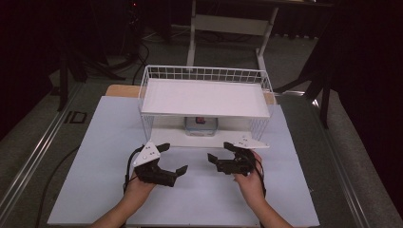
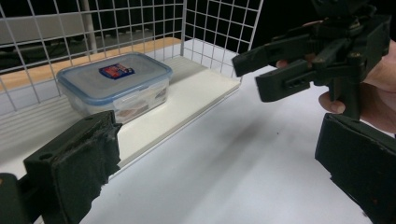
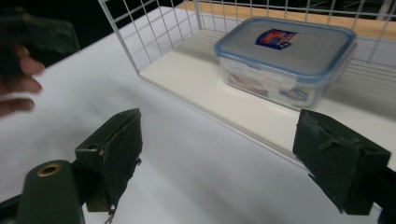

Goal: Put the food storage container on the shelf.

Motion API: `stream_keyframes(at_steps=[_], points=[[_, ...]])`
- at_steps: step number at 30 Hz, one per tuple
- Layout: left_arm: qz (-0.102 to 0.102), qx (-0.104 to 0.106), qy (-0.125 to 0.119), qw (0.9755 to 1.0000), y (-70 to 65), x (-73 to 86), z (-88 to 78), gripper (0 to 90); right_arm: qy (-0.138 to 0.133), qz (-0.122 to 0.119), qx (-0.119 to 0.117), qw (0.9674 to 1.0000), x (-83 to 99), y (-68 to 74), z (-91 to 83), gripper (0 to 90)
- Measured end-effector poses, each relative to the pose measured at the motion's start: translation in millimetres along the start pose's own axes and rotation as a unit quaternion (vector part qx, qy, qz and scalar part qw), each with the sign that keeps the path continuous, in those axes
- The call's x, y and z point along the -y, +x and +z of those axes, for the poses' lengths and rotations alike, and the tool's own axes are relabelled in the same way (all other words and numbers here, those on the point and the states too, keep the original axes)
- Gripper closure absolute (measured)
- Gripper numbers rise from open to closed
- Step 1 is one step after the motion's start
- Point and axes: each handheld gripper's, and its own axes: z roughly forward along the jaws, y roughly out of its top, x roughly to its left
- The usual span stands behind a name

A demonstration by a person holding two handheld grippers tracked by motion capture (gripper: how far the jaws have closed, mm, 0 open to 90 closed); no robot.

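Observation:
A clear plastic box with a blue-rimmed lid [image 1: 201,126] stands on the bottom board of a white wire rack [image 1: 204,73], under its upper shelf. My left gripper [image 1: 174,157] hovers over the white table in front of the rack, open and holding nothing. My right gripper [image 1: 218,151] faces it from the right, also open and empty. In the left gripper view the box [image 2: 116,84] lies beyond my left gripper [image 2: 219,168], with the right gripper [image 2: 250,77] at upper right. In the right gripper view the box [image 3: 285,56] sits ahead of my right gripper [image 3: 224,154].
The rack's wire walls [image 2: 215,28] close its sides and back; its front is open. A white sheet [image 1: 95,156] covers the table, with bare room around both hands. The legs of a white desk [image 1: 192,42] stand on the floor behind.

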Motion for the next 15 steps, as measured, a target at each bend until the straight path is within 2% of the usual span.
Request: stream_keyframes(at_steps=[2, 5, 12, 15], points=[[0.002, 0.0, 0.002, 1.0, 0.5, 2.2, -3.9, 0.7, 0.005, -0.012, 0.003, 0.9999, 4.3, -1.9, -7.4, 16.0], [0.013, 0.0, 0.012, 0.9998, 0.6, 6.0, -9.3, 0.7, 0.003, -0.007, 0.002, 1.0, 7.2, -4.7, -14.9, 16.0], [0.005, -0.002, 0.017, 0.9998, 3.9, 12.9, -23.3, 0.7, -0.008, -0.016, 0.002, 0.9998, 10.8, -8.6, -34.8, 16.2], [0.002, -0.006, 0.021, 0.9998, 6.3, 15.2, -29.8, 0.7, -0.006, -0.009, 0.0, 0.9999, 15.9, -9.8, -42.7, 16.1]])
